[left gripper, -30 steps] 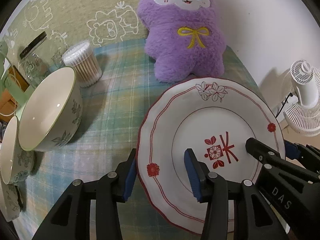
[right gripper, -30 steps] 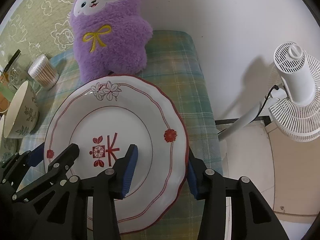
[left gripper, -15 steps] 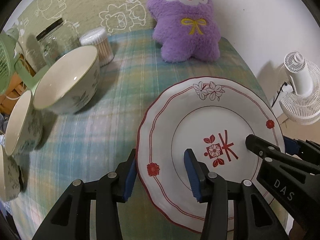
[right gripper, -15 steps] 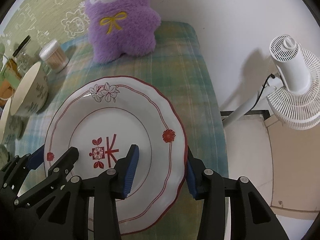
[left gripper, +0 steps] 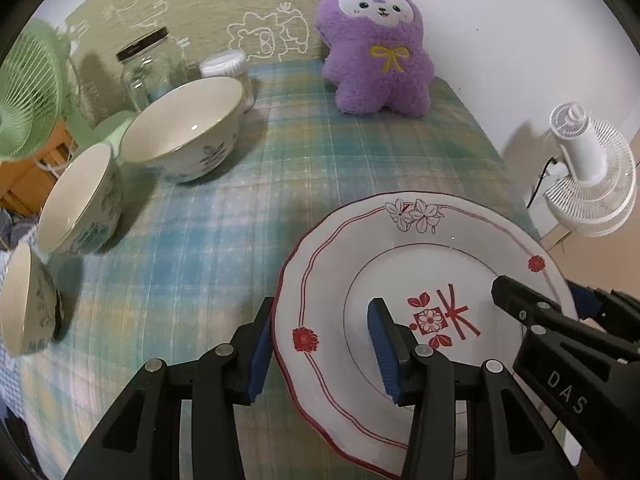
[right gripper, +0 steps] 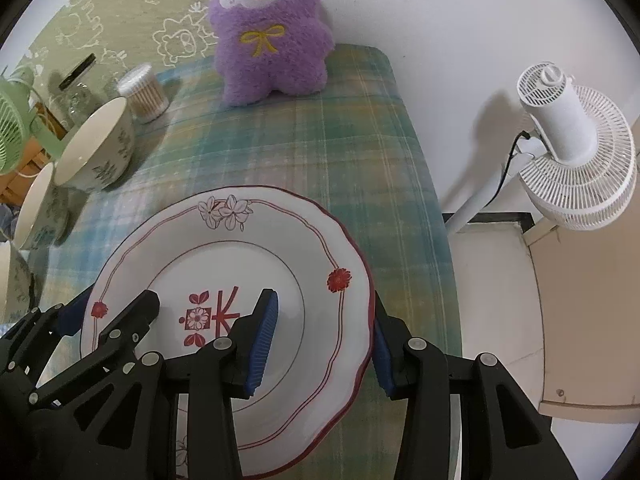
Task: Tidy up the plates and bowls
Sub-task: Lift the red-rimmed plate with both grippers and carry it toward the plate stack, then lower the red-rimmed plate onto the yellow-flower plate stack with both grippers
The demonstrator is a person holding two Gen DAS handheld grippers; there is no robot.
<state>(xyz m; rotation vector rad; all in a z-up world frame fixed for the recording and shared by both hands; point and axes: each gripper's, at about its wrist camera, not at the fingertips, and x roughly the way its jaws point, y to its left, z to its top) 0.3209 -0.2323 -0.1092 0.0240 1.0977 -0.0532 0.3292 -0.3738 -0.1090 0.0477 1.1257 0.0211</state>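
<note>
- Two grippers shared one load: the left gripper (left gripper: 320,344) and the right gripper (right gripper: 324,344) each had fingers clamped across opposite rims of the white, red-trimmed ceramic plate (left gripper: 420,264), held over the plaid-covered counter (left gripper: 248,208).
- To carry it well, I judged both hands should travel together and keep the plate level.
- Compared with a second earlier, the purple plush toy (left gripper: 378,40) sat farther off, and three floral cream bowls (left gripper: 184,132) showed fully at the left.

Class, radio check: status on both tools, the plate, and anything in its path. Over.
Left tool and right tool each clamp opposite rims of the red-trimmed plate. Plate held above the plaid cloth. Three bowls off left, plush beyond; nothing touching.
</note>
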